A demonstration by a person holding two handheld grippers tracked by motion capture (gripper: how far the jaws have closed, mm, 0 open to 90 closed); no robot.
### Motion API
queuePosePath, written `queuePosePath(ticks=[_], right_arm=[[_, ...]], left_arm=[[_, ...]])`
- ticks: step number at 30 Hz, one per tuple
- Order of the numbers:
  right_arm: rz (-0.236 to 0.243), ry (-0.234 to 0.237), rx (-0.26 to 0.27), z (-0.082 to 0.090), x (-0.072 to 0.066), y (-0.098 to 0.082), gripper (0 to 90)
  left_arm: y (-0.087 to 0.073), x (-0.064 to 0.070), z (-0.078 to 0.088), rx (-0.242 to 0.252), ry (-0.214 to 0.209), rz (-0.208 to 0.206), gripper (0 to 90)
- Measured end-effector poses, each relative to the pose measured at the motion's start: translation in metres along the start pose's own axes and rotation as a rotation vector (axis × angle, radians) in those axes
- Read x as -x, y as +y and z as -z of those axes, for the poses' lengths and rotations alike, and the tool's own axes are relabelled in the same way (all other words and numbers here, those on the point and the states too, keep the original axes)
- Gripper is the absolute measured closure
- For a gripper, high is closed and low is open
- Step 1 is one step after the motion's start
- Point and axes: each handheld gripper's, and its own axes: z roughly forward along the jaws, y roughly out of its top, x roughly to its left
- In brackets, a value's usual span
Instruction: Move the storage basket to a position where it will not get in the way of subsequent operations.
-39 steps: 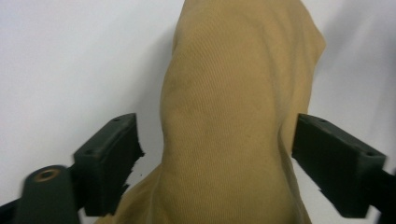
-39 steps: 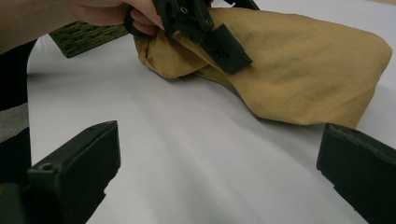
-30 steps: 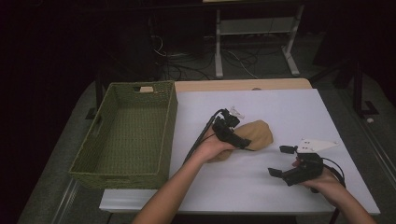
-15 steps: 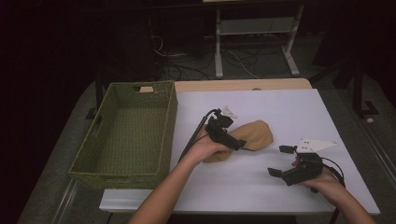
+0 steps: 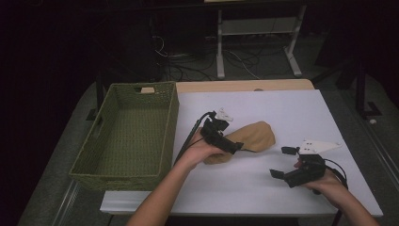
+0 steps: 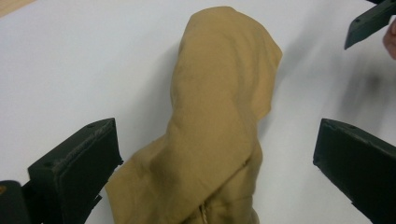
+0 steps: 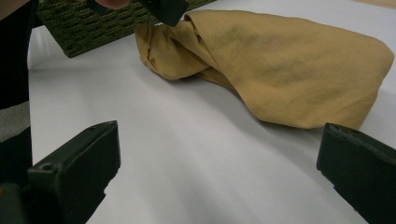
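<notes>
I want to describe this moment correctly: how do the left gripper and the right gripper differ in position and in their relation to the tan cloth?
The left gripper hangs over the near end of the tan cloth, its jaws straddling the fabric; the right gripper sits apart from the cloth, with bare white table between them. The left one is near the table's middle, beside the green basket; the right one is near the front right edge. Both are open and hold nothing.
</notes>
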Motion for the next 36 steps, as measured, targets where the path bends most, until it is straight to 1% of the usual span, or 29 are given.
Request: queuePosePath(ticks=[4, 8, 11, 15, 17, 19, 23, 27, 31, 36], right_arm=[[0.006, 0.000, -0.003, -0.001, 0.000, 0.001, 0.2], [0.004, -0.004, -0.007, -0.002, 0.000, 0.000, 0.2], [0.001, -0.006, -0.007, -0.001, 0.000, 0.000, 0.1], [-0.001, -0.006, -0.002, 0.000, 0.000, -0.001, 0.2], [-0.002, -0.005, -0.001, 0.000, 0.000, 0.000, 0.2], [-0.004, -0.003, -0.003, 0.000, 0.000, -0.001, 0.2], [-0.006, -0.005, -0.001, 0.000, 0.001, -0.001, 0.2], [-0.004, -0.006, -0.001, 0.001, 0.000, -0.001, 0.2], [-0.002, -0.007, -0.003, 0.001, 0.000, -0.001, 0.2], [-0.005, -0.008, -0.004, 0.001, 0.000, -0.001, 0.2]], left_arm=[[-0.004, 0.000, 0.004, 0.012, 0.003, 0.005, 0.5], [-0.008, 0.000, 0.007, 0.022, 0.015, 0.016, 0.5], [-0.011, 0.002, 0.010, 0.029, 0.015, 0.012, 0.5], [-0.017, 0.004, 0.014, 0.036, 0.028, 0.015, 0.6], [-0.021, 0.005, 0.016, 0.038, 0.029, 0.023, 2.3], [-0.024, 0.006, 0.018, 0.042, 0.046, 0.020, 4.3], [-0.029, 0.008, 0.021, 0.048, 0.047, 0.026, 3.7], [-0.036, 0.011, 0.024, 0.055, 0.055, 0.032, 0.0], [-0.043, 0.014, 0.029, 0.066, 0.071, 0.037, 0.0], [-0.053, 0.016, 0.035, 0.074, 0.079, 0.045, 0.0]])
